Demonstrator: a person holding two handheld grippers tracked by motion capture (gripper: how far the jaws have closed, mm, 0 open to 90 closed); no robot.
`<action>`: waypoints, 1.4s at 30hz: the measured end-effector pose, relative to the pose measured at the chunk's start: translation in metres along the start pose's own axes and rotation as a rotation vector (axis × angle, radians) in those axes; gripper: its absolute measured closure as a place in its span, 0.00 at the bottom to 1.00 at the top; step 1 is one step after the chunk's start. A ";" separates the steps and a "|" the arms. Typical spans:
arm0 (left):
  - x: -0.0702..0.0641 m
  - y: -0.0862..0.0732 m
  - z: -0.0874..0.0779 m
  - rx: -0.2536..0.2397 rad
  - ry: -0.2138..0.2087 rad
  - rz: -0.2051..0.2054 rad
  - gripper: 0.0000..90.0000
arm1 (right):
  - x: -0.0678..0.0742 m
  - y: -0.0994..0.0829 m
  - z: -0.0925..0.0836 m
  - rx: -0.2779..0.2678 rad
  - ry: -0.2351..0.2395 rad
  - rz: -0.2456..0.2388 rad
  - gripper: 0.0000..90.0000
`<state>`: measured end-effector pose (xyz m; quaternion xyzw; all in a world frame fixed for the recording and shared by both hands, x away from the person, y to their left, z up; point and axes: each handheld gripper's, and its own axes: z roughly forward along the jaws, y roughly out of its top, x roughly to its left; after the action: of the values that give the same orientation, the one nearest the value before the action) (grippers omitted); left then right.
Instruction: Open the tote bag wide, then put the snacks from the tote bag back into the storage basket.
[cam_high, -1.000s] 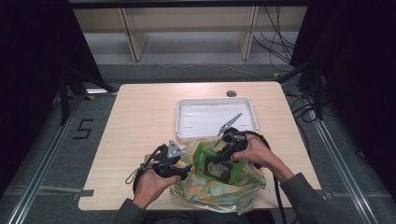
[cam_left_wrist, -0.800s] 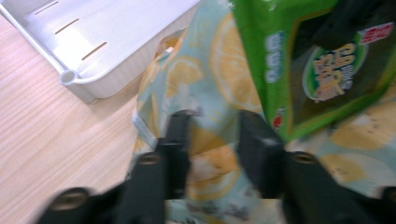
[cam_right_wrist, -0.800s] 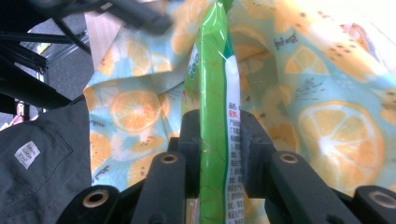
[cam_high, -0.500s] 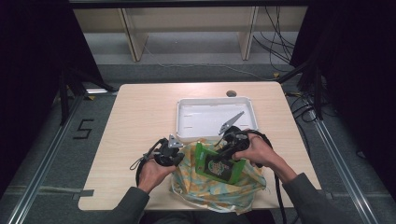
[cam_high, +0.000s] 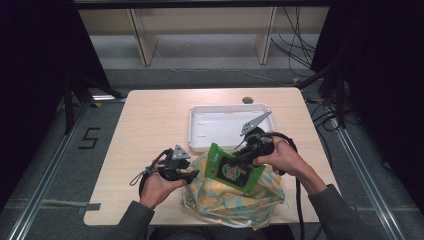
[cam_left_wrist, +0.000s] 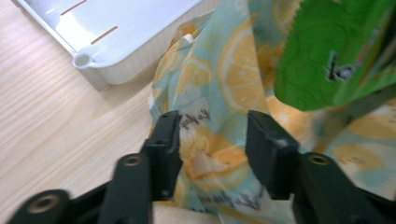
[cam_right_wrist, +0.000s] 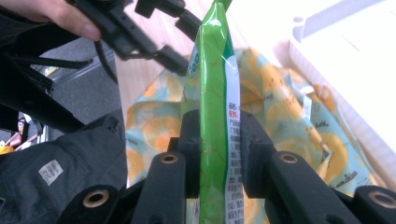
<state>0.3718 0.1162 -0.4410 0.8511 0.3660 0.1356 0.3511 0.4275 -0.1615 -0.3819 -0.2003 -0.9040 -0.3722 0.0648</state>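
Our right gripper (cam_right_wrist: 215, 149) clamps a green packet (cam_high: 232, 169) above the lemon-print bag (cam_high: 235, 197); our left gripper (cam_left_wrist: 212, 140) gapes at the bag's cloth; the print on both is unreadable.

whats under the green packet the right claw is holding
The green packet, clamped in the right claw, sits over the lemon-print bag, which lies on the table. The bag's inside is covered by its fabric.

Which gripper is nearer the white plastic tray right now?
Right. The right gripper, shut on the green snack packet, is just off the white plastic tray's near edge; the left gripper sits farther back, at the lemon-print fabric bag.
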 end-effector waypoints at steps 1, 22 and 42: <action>0.000 -0.001 -0.004 -0.008 0.000 -0.002 0.54 | 0.000 0.001 -0.002 0.000 0.001 -0.007 0.83; -0.015 -0.049 -0.050 -0.064 0.084 -0.008 0.30 | -0.005 0.003 -0.046 -0.119 -0.039 0.031 0.83; -0.021 -0.064 -0.061 -0.044 0.137 -0.013 0.26 | -0.031 -0.007 -0.082 -0.284 -0.110 0.147 0.83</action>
<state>0.2934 0.1623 -0.4419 0.8295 0.3916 0.1996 0.3446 0.4508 -0.2330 -0.3358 -0.2931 -0.8274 -0.4789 0.0135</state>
